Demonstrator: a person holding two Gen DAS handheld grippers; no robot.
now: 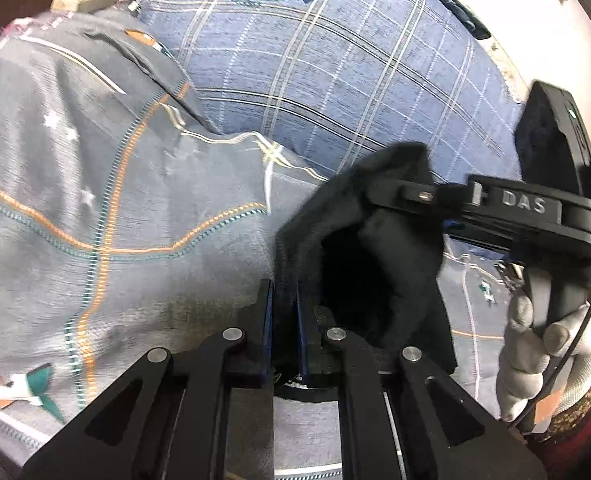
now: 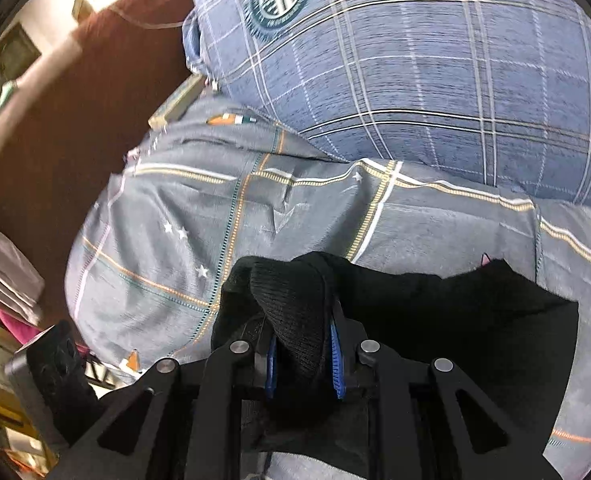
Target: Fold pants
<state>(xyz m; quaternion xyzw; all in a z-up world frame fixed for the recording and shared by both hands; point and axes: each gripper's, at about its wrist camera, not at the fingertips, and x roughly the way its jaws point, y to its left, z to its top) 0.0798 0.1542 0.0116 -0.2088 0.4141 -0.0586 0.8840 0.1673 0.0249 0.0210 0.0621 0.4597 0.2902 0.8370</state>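
Note:
The black pants (image 1: 359, 264) hang bunched between both grippers above a grey patterned bedsheet (image 1: 115, 200). My left gripper (image 1: 284, 292) is shut on an edge of the black fabric, which rises from between its blue pads. My right gripper (image 1: 383, 196) comes in from the right in the left wrist view and pinches the same cloth higher up. In the right wrist view the right gripper (image 2: 303, 344) is shut on a ribbed black fold of the pants (image 2: 475, 320), which spread to the right over the sheet (image 2: 215, 220).
A large blue plaid pillow (image 1: 335, 80) with a round crest lies behind the sheet; it also shows in the right wrist view (image 2: 435, 72). A brown headboard (image 2: 95, 128) stands at the left. A gloved hand (image 1: 543, 360) holds the right gripper's handle.

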